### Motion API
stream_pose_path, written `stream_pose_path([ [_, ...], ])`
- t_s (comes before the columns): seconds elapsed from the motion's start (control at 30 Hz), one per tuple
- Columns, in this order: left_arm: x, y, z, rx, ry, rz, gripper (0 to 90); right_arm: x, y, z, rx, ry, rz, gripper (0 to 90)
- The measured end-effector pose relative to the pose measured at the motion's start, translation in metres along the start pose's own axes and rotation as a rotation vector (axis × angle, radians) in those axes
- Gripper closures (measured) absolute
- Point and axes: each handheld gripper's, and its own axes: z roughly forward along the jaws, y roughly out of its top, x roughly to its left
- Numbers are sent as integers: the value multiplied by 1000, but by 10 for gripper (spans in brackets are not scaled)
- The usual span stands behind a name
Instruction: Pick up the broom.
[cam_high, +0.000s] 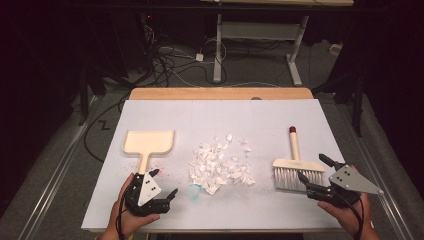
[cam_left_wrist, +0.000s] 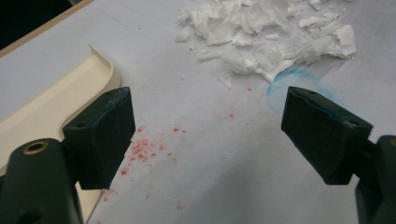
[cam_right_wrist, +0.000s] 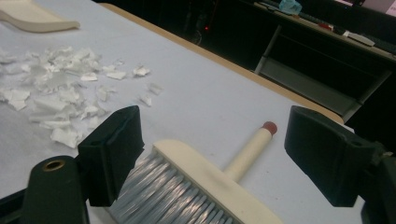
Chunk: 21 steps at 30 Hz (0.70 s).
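The brush (cam_high: 295, 165) lies at lower right of the high view, handle pointing up-frame, bristles toward the right gripper (cam_high: 314, 176), whose jaws are spread just below it. The left gripper (cam_high: 165, 184), also spread, sits below the dustpan (cam_high: 148, 142); paper scraps (cam_high: 220, 165) lie between.

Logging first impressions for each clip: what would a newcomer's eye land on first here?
The heap of torn white paper scraps at the middle of the white table stands out first. A cream dustpan lies to its left, with the open left tongs by its handle. A cream brush with grey bristles lies to the right, bristles toward the open right tongs.
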Motion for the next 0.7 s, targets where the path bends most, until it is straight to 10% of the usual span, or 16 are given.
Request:
stream_pose_path([
  [0.43,0,-1,6,32,-29,5,167,0,0,0,21,-21,13,196],
  [0.7,1,0,13,53,-43,6,167,-17,4,22,126,-119,38,197],
])
